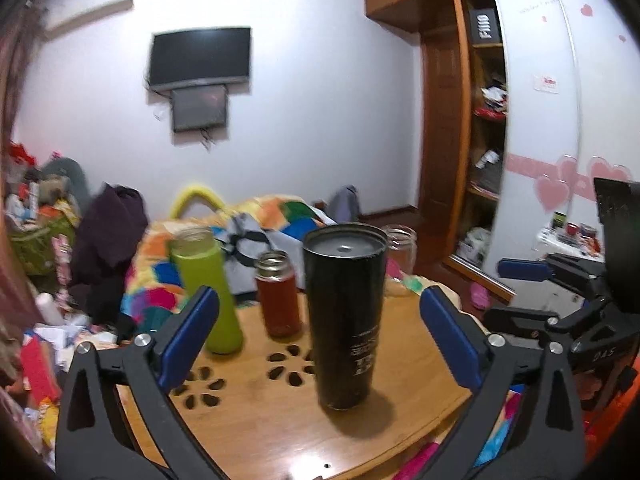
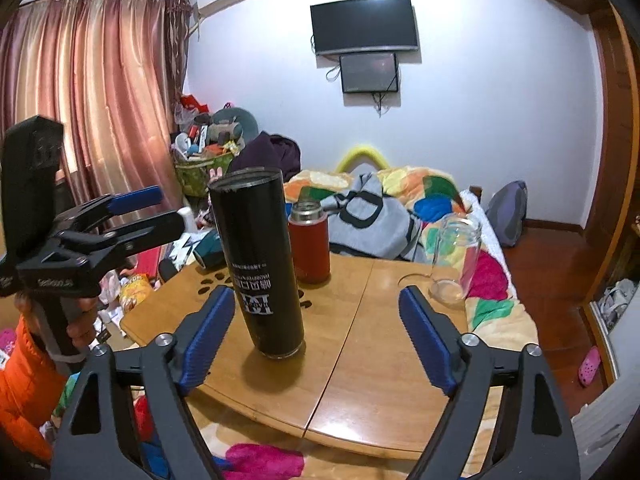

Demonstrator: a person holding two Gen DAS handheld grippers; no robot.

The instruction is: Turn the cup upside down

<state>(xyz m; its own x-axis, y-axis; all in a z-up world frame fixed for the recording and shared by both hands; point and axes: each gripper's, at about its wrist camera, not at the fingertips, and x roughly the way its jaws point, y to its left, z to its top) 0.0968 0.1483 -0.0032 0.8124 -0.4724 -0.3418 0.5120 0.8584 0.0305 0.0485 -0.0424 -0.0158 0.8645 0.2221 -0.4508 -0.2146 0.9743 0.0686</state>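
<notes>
the tall black metal cup (image 1: 344,316) stands on the round wooden table (image 1: 260,424) with its printed lettering upside down and its closed base uppermost, a small dimple at the centre. only the left wrist view shows that flat base from above, and only it shows the lime-green bottle (image 1: 208,292) standing left of the red steel-necked flask (image 1: 278,296). the right wrist view shows the cup (image 2: 258,264) leaning slightly in the fisheye, the red flask (image 2: 309,242) behind it, and the clear glass jar (image 2: 456,258) at the table's far right edge, plainly transparent. the left gripper (image 1: 320,336) is spread wide, its ribbed blue pads either side of the cup without touching it. the right gripper (image 2: 316,336) is equally wide and holds nothing.
</notes>
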